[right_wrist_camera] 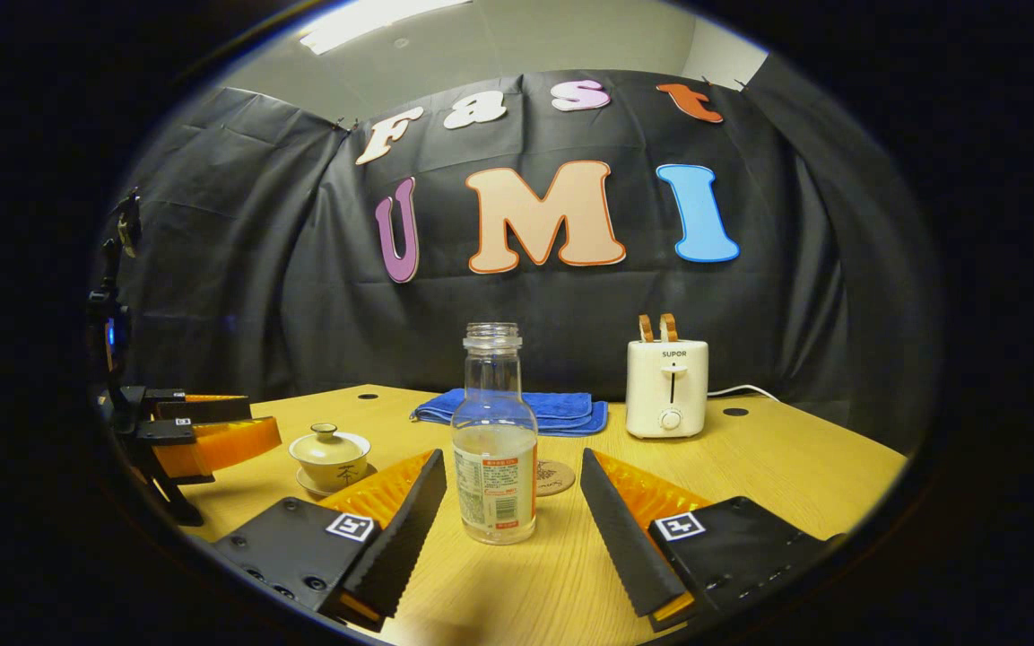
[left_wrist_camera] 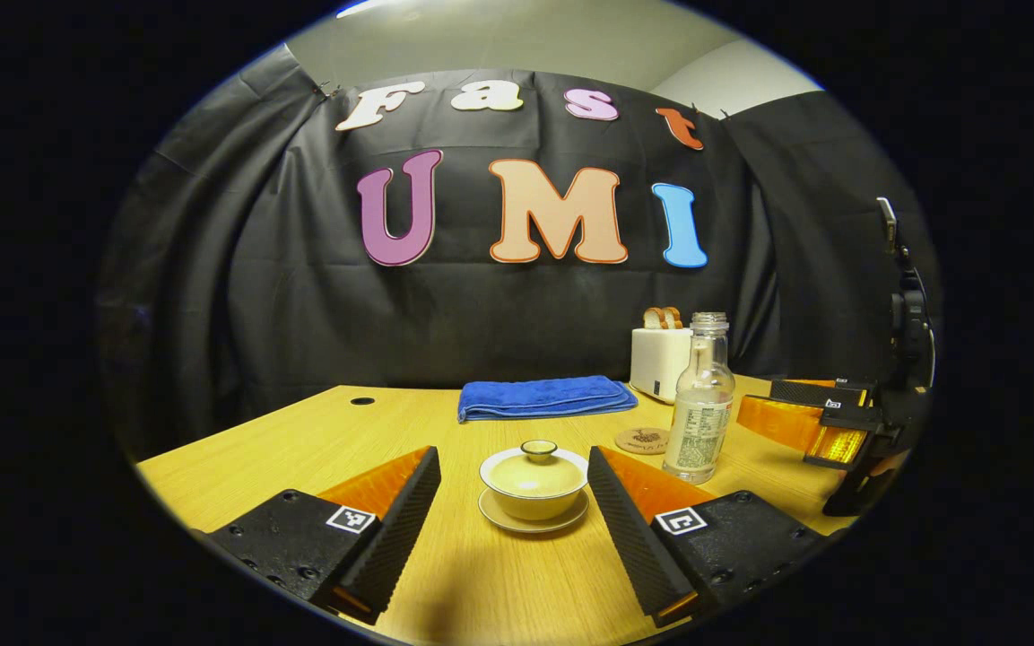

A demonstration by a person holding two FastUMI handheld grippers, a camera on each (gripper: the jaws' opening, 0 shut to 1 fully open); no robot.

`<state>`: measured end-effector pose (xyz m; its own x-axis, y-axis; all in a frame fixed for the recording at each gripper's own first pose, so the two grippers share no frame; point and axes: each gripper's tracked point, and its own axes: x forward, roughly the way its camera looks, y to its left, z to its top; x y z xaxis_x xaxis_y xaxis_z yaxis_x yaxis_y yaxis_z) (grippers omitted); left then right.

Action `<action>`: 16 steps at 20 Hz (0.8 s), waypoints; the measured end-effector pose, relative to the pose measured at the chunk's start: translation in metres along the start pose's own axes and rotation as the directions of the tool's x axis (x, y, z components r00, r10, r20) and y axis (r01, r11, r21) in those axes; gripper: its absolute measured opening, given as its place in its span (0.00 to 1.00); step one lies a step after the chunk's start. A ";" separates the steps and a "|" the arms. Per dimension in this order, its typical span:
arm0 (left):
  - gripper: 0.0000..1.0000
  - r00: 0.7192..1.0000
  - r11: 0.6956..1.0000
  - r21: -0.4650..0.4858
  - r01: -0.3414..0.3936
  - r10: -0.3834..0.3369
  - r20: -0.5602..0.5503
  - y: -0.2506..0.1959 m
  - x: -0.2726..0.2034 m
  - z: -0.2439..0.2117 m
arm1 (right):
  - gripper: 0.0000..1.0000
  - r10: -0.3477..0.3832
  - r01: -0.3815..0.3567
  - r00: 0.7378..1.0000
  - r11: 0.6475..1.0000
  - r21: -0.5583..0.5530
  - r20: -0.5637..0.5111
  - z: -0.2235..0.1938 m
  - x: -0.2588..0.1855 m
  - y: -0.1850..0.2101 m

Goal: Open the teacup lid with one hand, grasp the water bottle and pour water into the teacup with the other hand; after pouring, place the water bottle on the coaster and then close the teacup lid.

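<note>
The teacup (left_wrist_camera: 534, 492) sits on its saucer (left_wrist_camera: 533, 520) on the wooden table (left_wrist_camera: 301, 449), lid (left_wrist_camera: 538, 468) on, with the bottle (left_wrist_camera: 699, 404) standing just to one side and the round coaster (left_wrist_camera: 643, 440) behind it; a folded blue towel (left_wrist_camera: 545, 397) and a toaster (left_wrist_camera: 660, 362) sit farther back. The cup and lid look like glazed ceramic, so stiff, slick and easy to chip; the lid is probably light, and its small knob (left_wrist_camera: 538, 447) on top seems the natural place to pinch, though it offers little surface. The bottle looks like clear hard plastic, uncapped, about a third full, so fairly light but ready to spill if tipped early; its straight labelled body below the shoulder is likely the best grip, since the neck is narrow and smooth.

The left gripper (left_wrist_camera: 514, 502) is spread wide with nothing in it; its fingers flank the teacup without touching. The right gripper (right_wrist_camera: 509, 511) is likewise wide open and empty; the bottle (right_wrist_camera: 493, 449) stands between its fingers, clear of both.
</note>
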<state>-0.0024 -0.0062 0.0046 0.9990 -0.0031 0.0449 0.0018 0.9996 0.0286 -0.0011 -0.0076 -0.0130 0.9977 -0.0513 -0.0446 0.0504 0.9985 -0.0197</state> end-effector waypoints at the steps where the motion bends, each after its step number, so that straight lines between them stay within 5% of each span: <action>1: 0.96 1.000 1.000 0.000 0.001 -0.001 -0.001 0.000 0.000 0.000 | 0.96 -0.004 0.004 1.000 1.000 0.000 0.001 0.000 0.000 -0.001; 16: 0.97 0.997 0.997 -0.001 0.073 -0.073 0.003 -0.014 0.027 -0.001 | 0.96 -0.017 0.017 1.000 1.000 -0.002 0.005 0.002 -0.001 -0.003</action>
<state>0.0242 -0.0205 0.0041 0.9961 -0.0759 0.0455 0.0745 0.9967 0.0311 -0.0017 -0.0104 -0.0113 0.9969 -0.0683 -0.0392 0.0675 0.9975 -0.0224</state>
